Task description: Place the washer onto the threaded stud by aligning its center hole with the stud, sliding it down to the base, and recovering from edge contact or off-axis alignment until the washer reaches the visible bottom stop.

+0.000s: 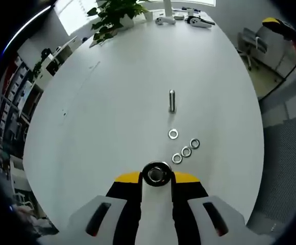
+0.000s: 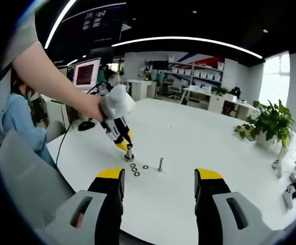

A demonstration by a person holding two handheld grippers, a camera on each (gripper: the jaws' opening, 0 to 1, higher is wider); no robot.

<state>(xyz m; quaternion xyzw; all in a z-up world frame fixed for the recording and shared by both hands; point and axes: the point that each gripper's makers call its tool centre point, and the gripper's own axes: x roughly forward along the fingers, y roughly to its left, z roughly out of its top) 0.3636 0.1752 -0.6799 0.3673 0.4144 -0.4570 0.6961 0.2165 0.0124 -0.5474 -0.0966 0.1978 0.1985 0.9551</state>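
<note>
The threaded stud (image 1: 172, 100) stands upright on the white table (image 1: 112, 102). Three washers (image 1: 186, 151) lie in a short row in front of it, and one more washer (image 1: 173, 133) lies closer to the stud. My left gripper (image 1: 156, 176) is shut on a metal washer (image 1: 156, 174) held between its yellow tips, short of the stud. In the right gripper view a hand holds that left gripper (image 2: 128, 151) low over the table beside the loose washers (image 2: 136, 170), left of the stud (image 2: 160, 164). My right gripper (image 2: 159, 176) hangs open, back from the stud.
A potted plant (image 1: 112, 15) and white handheld devices (image 1: 189, 20) sit at the table's far end. A seated person in blue (image 2: 15, 127) is off the table's left side, near a mouse (image 2: 87, 125). Another plant (image 2: 270, 122) stands at the right.
</note>
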